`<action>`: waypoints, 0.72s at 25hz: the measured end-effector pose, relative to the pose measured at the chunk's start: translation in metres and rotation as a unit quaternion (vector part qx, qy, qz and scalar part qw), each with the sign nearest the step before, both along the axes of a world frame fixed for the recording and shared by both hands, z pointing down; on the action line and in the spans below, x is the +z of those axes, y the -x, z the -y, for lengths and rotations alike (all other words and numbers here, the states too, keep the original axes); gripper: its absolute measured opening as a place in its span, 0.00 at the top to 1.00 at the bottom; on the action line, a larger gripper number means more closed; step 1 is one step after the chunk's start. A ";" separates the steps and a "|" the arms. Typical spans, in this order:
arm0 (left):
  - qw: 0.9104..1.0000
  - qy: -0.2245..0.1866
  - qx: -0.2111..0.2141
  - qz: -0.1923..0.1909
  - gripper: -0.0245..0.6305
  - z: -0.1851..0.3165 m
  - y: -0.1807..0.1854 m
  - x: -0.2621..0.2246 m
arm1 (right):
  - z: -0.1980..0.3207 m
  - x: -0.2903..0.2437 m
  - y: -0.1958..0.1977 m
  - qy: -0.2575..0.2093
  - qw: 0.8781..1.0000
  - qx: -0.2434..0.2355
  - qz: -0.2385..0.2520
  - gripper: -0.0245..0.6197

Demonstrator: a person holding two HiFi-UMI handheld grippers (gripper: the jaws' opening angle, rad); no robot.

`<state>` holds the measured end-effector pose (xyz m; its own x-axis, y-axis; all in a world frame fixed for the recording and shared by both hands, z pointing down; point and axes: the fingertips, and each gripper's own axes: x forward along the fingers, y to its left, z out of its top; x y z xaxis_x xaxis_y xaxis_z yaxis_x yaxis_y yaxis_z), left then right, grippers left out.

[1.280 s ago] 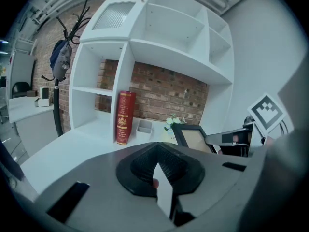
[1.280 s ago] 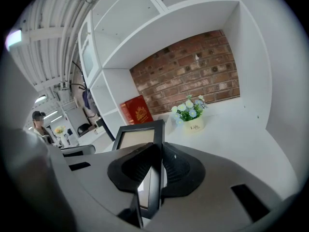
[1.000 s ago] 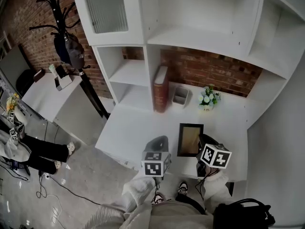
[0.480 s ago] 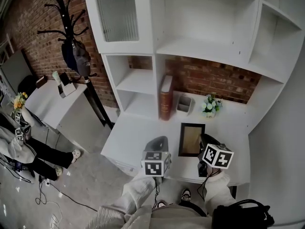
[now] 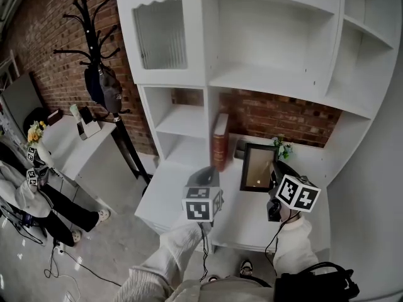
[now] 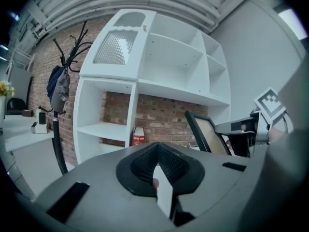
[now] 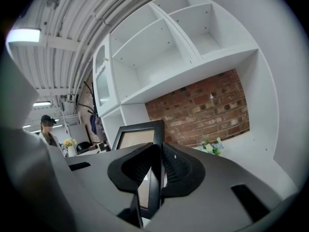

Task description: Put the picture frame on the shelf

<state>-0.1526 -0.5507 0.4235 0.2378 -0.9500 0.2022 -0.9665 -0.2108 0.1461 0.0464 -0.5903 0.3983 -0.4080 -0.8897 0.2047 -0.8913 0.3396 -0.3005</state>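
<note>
The black picture frame [image 5: 258,167] with a tan inside is held upright above the white desk [image 5: 176,190], in front of the brick back wall. My right gripper [image 5: 275,176] is shut on the frame's right edge. In the right gripper view the frame [image 7: 140,134] rises between the jaws of the right gripper [image 7: 155,170]. My left gripper [image 5: 206,175] hovers over the desk left of the frame, shut and holding nothing. The left gripper view shows the frame [image 6: 210,135] to the right of the left gripper [image 6: 157,151]. The white shelf unit [image 5: 271,83] stands over the desk with bare shelves.
A red book [image 5: 220,141] stands upright at the desk's back, left of the frame. A small pot of flowers [image 5: 281,148] peeks out behind the frame's top right. A black coat rack [image 5: 101,74], a side table [image 5: 69,140] and a seated person [image 5: 25,187] are at the left.
The frame lay flat on the desk before; now my right gripper has lifted it upright and carried it toward the back wall. The head view has tilted up. The left gripper barely moved.
</note>
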 end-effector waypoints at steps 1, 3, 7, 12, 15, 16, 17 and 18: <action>1.000 -0.007 -0.001 0.001 0.95 0.004 0.002 -0.008 | 0.004 -0.011 0.001 -0.010 1.000 0.001 -0.001 0.85; 1.000 -0.021 -0.005 0.006 0.95 0.011 0.008 -0.025 | 0.012 -0.032 0.006 -0.030 1.000 0.001 -0.002 0.85; 0.999 -0.051 -0.011 0.009 0.95 0.028 0.016 -0.061 | 0.030 -0.075 0.020 -0.068 0.998 -0.002 -0.002 0.85; 0.995 -0.096 -0.016 0.025 0.95 0.044 0.023 -0.115 | 0.050 -0.129 0.033 -0.110 0.994 -0.004 0.002 0.85; 0.992 -0.116 -0.016 0.036 0.95 0.051 0.026 -0.140 | 0.058 -0.154 0.040 -0.132 0.991 -0.007 0.000 0.85; 0.991 -0.123 -0.017 0.041 0.95 0.054 0.027 -0.148 | 0.061 -0.162 0.042 -0.138 0.990 -0.008 -0.003 0.85; 0.991 -0.128 -0.018 0.045 0.95 0.057 0.028 -0.156 | 0.064 -0.169 0.044 -0.144 0.990 -0.008 -0.005 0.85; 0.990 -0.133 -0.019 0.050 0.95 0.059 0.029 -0.162 | 0.067 -0.175 0.045 -0.148 0.989 -0.007 -0.006 0.85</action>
